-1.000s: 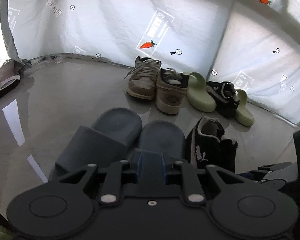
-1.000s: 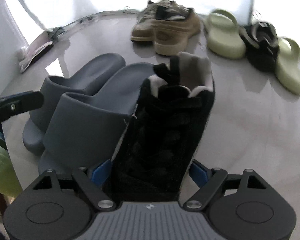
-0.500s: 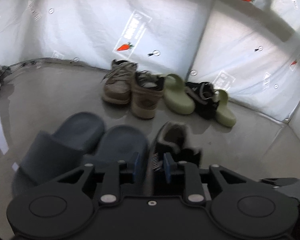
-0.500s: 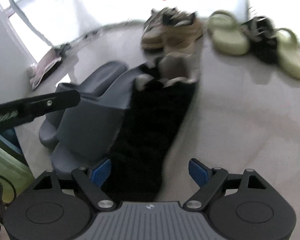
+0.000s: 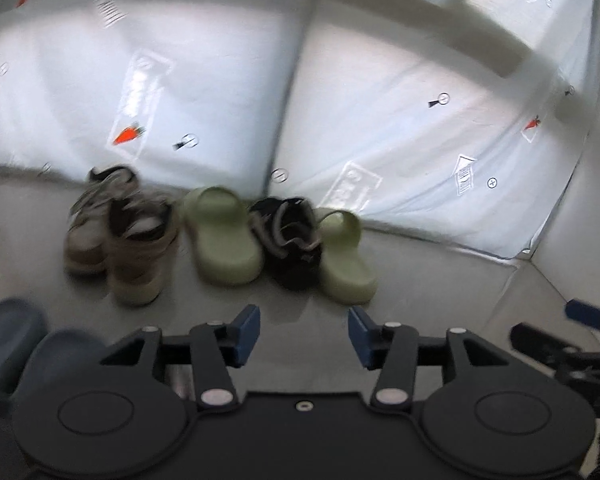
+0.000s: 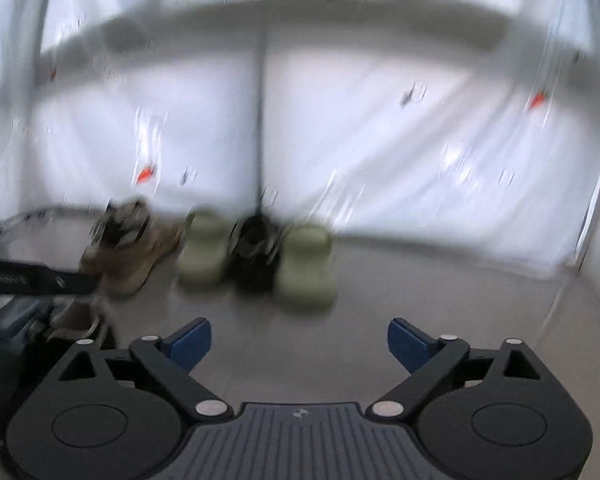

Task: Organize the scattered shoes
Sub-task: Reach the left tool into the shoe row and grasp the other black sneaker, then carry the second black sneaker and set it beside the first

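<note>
1. since the earlier frames both grippers have lifted away from the dark slides and the black sneaker; the right gripper (image 6: 299, 340), which was closed round that sneaker a second ago, now holds nothing, and the left gripper (image 5: 303, 334) has spread apart.
2. left gripper: blue fingertip pads set at a medium gap, only bare floor (image 5: 440, 292) between them. right gripper: jaws spread wide, pads far apart, empty.
3. against the white plastic sheeting (image 5: 400, 120), printed with small orange carrot marks, a row of shoes stands on the smooth, glossy grey floor.
4. from left to right in the left wrist view: two tan suede-like lace-up sneakers (image 5: 120, 240) with thick pale soles, touching each other; a pale green moulded slide (image 5: 224, 240) with a rounded, rubbery form; a black sneaker (image 5: 290, 240) with light trim; a second green slide (image 5: 346, 258) pressed against it.
5. a rounded dark blue-grey slide (image 5: 8, 332) shows at the lower left edge, mostly cut off and partly hidden behind the black gripper body.
6. the right wrist view is heavily smeared by motion blur; the same row reads only as colour blobs. a dark bar crosses its left edge, and the dark mass below it is too blurred to identify.
</note>
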`<action>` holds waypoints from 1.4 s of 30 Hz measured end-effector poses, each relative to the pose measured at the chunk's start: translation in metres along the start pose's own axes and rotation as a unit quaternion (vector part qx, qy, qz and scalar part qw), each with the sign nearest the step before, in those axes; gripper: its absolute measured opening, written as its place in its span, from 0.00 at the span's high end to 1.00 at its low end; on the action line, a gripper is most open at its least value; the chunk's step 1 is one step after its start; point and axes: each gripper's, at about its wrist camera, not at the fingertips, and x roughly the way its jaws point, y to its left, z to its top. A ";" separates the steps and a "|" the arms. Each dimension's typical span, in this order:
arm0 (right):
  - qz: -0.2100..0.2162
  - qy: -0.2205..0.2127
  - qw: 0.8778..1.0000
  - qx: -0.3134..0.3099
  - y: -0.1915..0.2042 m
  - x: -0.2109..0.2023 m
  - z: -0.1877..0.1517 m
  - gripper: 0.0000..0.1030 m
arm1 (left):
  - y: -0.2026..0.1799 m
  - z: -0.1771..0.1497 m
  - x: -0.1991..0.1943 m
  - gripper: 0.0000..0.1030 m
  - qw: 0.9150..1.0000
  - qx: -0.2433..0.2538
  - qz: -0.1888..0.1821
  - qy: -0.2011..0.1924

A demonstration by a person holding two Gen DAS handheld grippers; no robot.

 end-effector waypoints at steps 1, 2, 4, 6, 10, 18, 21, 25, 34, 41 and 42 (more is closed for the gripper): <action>0.000 -0.011 1.000 -0.002 -0.009 0.001 0.003 0.02 | -0.007 0.006 0.011 0.47 1.000 0.001 0.006 -0.004; 0.000 -0.020 1.000 -0.003 -0.018 0.003 0.007 0.01 | -0.013 0.012 0.022 0.46 1.000 0.001 0.012 -0.005; -0.002 -0.021 1.000 0.004 -0.035 0.018 0.013 0.01 | -0.016 0.024 0.043 0.46 1.000 -0.005 0.021 -0.004; -0.008 -0.020 1.000 0.008 -0.048 0.033 0.018 0.00 | -0.019 0.036 0.065 0.45 0.999 -0.014 0.031 0.000; -0.013 -0.008 1.000 0.013 -0.066 0.072 0.024 0.00 | -0.018 0.055 0.110 0.45 0.998 -0.036 0.056 0.015; -0.027 0.007 0.998 0.064 -0.091 0.136 0.034 0.00 | -0.008 0.059 0.208 0.45 0.993 -0.033 0.100 0.059; -0.032 0.021 0.995 0.087 -0.097 0.149 0.030 0.00 | -0.003 0.056 0.237 0.45 0.990 -0.036 0.115 0.071; -0.040 0.041 0.992 0.113 -0.103 0.160 0.022 0.00 | 0.002 0.049 0.264 0.44 0.988 -0.039 0.123 0.084; -0.028 0.080 0.988 0.131 -0.099 0.176 0.006 0.00 | -0.002 0.043 0.257 0.70 0.986 -0.031 0.136 0.092; -0.010 0.072 0.988 0.139 -0.093 0.165 0.013 0.00 | -0.008 0.031 0.231 0.71 0.985 -0.008 0.130 0.112; -0.009 0.069 0.988 0.140 -0.092 0.160 0.014 0.00 | -0.009 0.029 0.228 0.71 0.985 -0.006 0.129 0.113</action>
